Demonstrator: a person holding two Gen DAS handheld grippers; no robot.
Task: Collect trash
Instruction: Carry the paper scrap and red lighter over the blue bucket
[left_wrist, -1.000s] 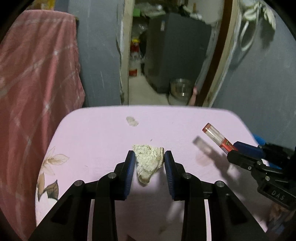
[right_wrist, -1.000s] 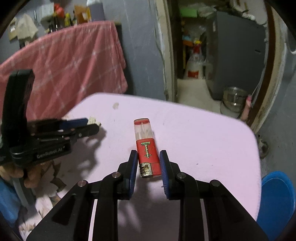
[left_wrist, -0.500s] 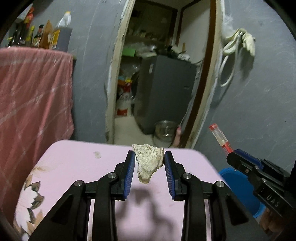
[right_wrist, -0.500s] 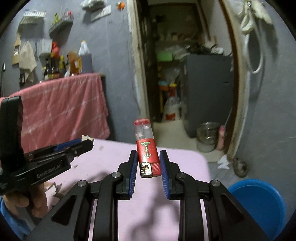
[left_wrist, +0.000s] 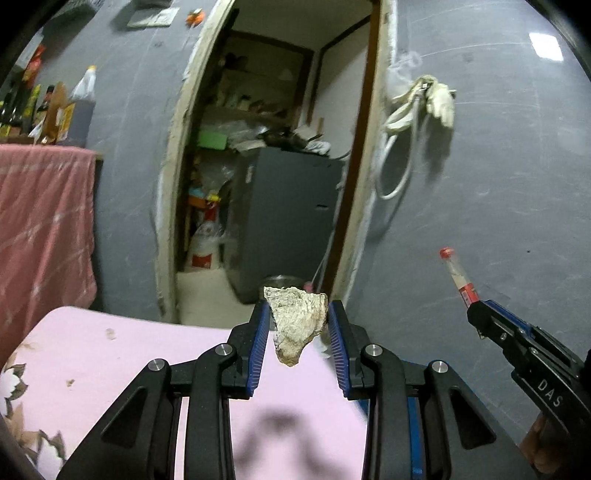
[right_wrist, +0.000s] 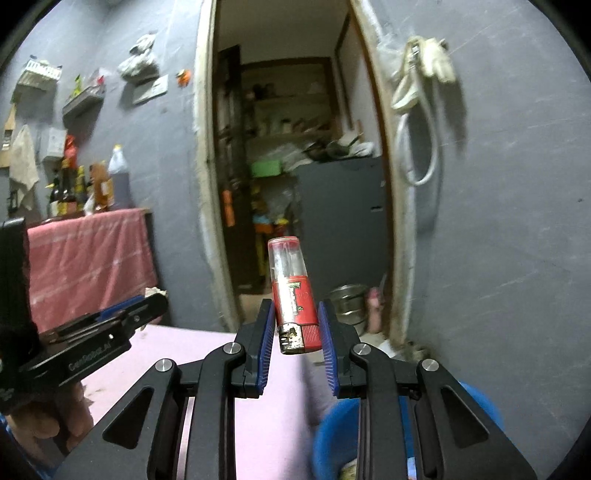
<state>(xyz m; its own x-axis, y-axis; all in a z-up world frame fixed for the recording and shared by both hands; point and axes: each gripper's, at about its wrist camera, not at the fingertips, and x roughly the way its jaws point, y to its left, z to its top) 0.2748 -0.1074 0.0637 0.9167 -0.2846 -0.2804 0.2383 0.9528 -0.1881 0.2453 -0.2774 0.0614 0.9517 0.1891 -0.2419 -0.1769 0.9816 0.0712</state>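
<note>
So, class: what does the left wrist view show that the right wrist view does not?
Left only: the pale crumpled scrap's full face clamped in the left gripper, and brown flower prints on the pink tablecloth.
Right only: the blue plastic bin below, and the red lighter's rusty metal end.
Both: both grippers, the grey doorway, the pink draped cloth.

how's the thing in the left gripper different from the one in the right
The crumpled wad in the left gripper is off-white, ragged and shapeless; the lighter in the right gripper is red with a clear end, straight-sided and rigid. The wad barely clears the pads; the lighter sticks out well past them. Both are clamped and carried in the air.
</note>
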